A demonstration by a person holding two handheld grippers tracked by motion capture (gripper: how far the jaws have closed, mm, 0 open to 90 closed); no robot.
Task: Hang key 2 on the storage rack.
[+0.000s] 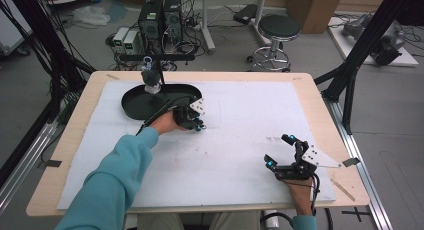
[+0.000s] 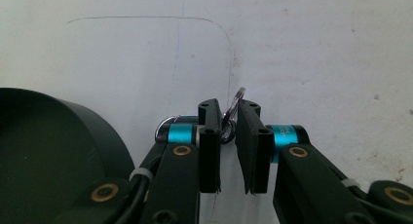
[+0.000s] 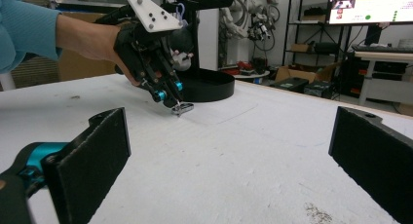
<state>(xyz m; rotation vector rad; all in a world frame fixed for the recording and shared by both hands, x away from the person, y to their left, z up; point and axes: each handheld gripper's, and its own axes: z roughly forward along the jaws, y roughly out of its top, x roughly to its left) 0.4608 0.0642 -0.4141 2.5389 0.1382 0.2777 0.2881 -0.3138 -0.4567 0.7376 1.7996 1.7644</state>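
Just right of the black tray (image 2: 53, 151), at centre frame in the left gripper view, the left gripper (image 2: 229, 121) is clenched on a small metal ring (image 2: 237, 98), which stands on edge on the white mat (image 2: 311, 53) between the pad tips. That hold looks thin: the ring could twist or slip free on lifting, since only the tips catch it. Lower right in the high view, the right gripper (image 1: 281, 151) rests with its jaws spread wide, grasping nothing

Small metal ring (image 2: 233, 118) stands tilted on the white mat (image 2: 316, 63).
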